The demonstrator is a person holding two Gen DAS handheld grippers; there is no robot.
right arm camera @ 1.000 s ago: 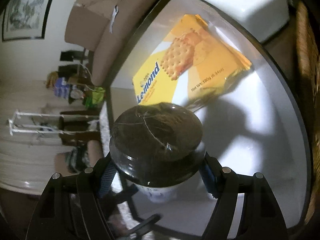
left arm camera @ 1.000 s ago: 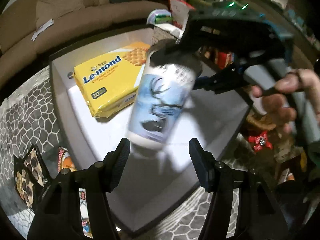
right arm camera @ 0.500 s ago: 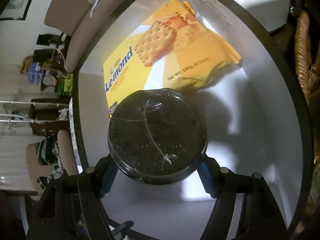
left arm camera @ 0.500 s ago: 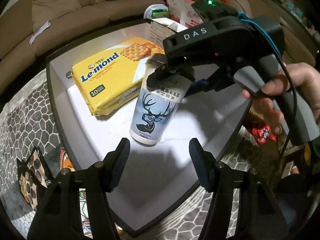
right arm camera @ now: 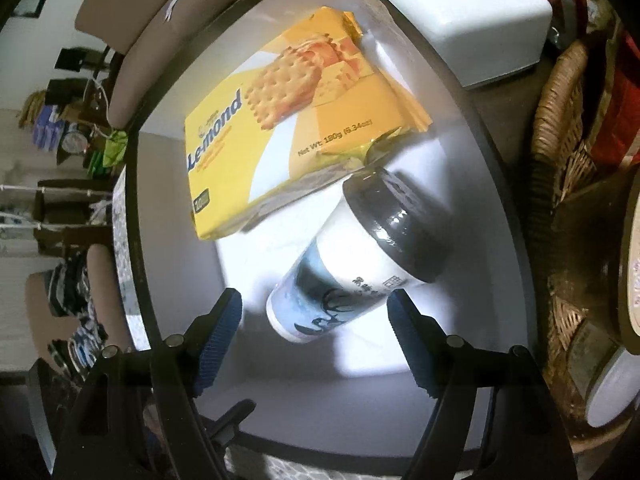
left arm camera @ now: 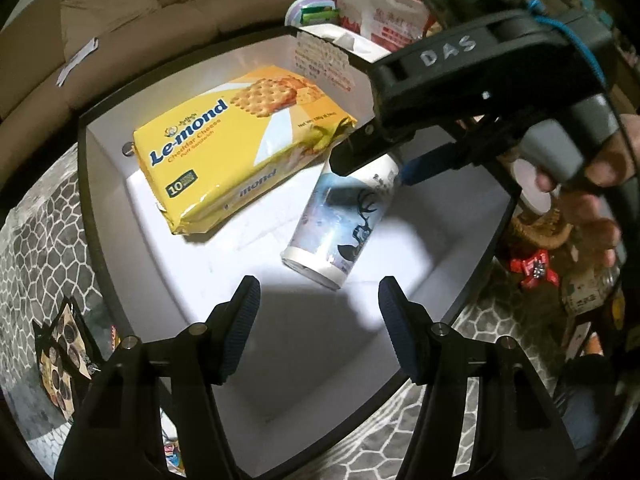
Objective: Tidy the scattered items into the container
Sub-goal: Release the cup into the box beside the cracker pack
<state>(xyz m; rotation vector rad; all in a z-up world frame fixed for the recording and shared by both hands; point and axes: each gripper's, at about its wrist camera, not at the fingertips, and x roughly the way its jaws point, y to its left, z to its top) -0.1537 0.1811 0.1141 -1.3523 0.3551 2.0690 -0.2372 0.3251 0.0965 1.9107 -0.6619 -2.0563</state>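
Observation:
A white cup with a deer print and black lid [right arm camera: 352, 264] lies tilted inside the white black-rimmed container [right arm camera: 492, 184], its lid end against the yellow Le-mond cracker pack [right arm camera: 292, 120]. My right gripper [right arm camera: 316, 320] is open just above the cup, its jaws apart and off it. In the left wrist view the cup [left arm camera: 340, 224] lies below the right gripper's black body, beside the cracker pack [left arm camera: 232, 148] in the container [left arm camera: 92, 184]. My left gripper [left arm camera: 316, 320] is open and empty over the container's near part.
Snack packets [left arm camera: 60, 356] lie on the patterned cloth left of the container. A white tissue box [right arm camera: 468, 12] and a wicker basket [right arm camera: 560, 120] stand beyond its far and right sides. Red wrapped sweets [left arm camera: 534, 268] lie to the right.
My right gripper lowered the cup into the container, opened and let go. The cup has tipped over against the cracker pack. My left gripper stayed open in place.

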